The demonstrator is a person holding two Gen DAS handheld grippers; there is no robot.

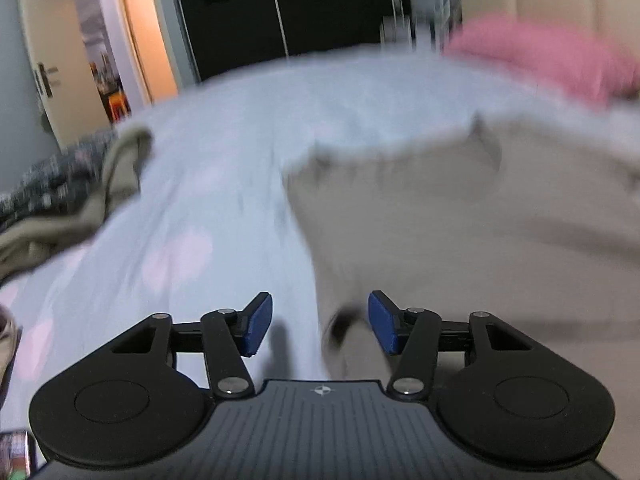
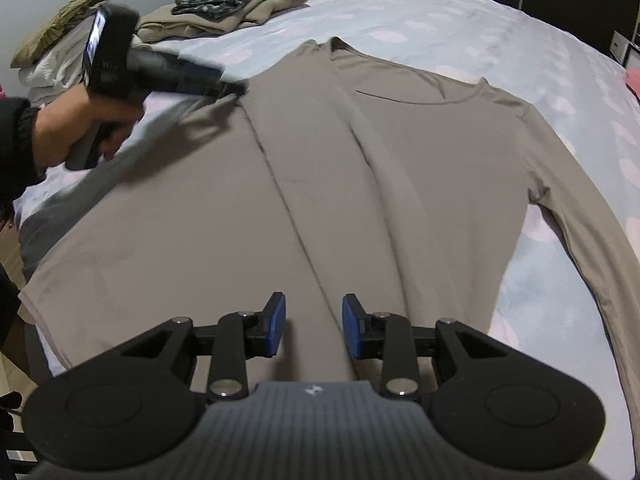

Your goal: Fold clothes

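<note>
Grey long-sleeved shirt [image 2: 360,168] lies flat on the bed [image 2: 440,12], left side folded over the middle, right sleeve stretched out. Left gripper [image 1: 320,322] hovers over the shirt's edge, jaws spread, nothing between them. Right gripper [image 2: 314,325] above the hem, jaws apart, empty. Pile of clothes [image 2: 224,8] at the bed's far corner.
</note>
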